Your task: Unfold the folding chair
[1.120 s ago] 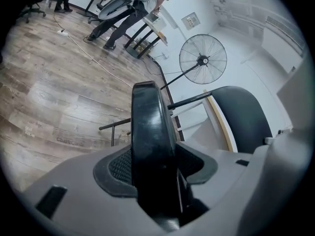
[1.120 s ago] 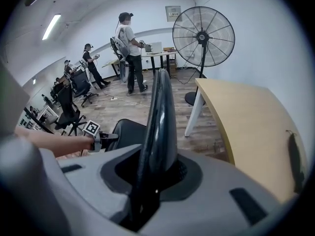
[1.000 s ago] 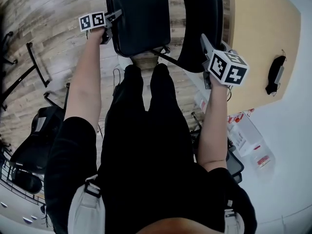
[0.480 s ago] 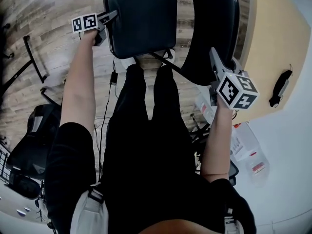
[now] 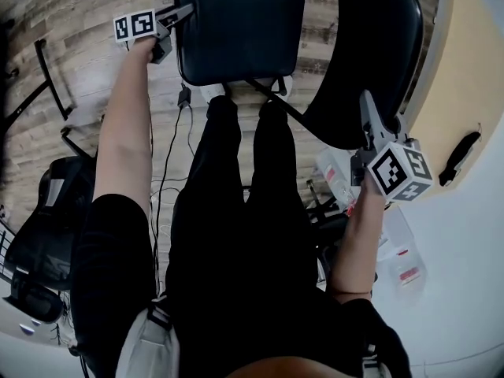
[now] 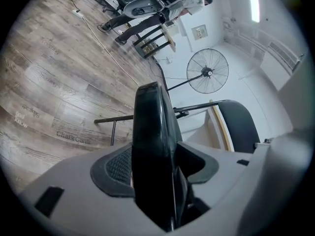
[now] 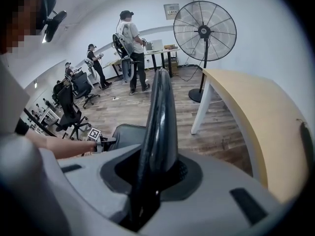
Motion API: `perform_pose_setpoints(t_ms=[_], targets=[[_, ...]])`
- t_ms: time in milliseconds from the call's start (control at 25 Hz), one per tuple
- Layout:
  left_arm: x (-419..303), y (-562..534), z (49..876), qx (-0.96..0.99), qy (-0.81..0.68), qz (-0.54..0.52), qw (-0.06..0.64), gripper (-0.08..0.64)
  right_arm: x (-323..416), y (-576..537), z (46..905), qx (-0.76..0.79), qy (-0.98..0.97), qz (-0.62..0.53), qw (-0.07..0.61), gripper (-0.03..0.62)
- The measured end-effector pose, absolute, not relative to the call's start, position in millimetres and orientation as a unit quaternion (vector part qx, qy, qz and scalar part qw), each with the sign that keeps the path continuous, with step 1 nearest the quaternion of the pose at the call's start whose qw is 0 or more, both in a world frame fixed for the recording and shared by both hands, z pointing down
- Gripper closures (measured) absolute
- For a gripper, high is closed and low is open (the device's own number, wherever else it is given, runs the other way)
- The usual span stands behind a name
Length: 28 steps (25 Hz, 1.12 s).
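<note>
Your left gripper (image 5: 187,10) has pushed the chair seat (image 5: 240,22) lower. Its jaws are opening, with the seat edge between the fingers. Your right gripper (image 5: 368,110) stays clenched on the backrest (image 5: 362,46) rim. Seat and backrest have spread apart, so unfolding looks nearly complete.

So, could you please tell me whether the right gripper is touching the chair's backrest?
Touching. The right gripper view shows the right gripper with both jaws closed on the edge of the backrest.
</note>
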State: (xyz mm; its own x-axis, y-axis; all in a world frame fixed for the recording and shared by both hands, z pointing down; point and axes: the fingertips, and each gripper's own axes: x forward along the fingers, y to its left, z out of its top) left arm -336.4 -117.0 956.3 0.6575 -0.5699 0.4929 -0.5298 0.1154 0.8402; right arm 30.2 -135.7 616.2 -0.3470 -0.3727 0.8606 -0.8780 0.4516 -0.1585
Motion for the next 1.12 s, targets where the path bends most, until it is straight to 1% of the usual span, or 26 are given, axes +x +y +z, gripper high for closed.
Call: perform_pose_setpoints(t_ms=[1120], targets=[[-356,-132,1017,0.671,-0.402,-0.084,0.617,0.301,68,-151,668,0.412,-0.760,0.358,0.352,0.502]])
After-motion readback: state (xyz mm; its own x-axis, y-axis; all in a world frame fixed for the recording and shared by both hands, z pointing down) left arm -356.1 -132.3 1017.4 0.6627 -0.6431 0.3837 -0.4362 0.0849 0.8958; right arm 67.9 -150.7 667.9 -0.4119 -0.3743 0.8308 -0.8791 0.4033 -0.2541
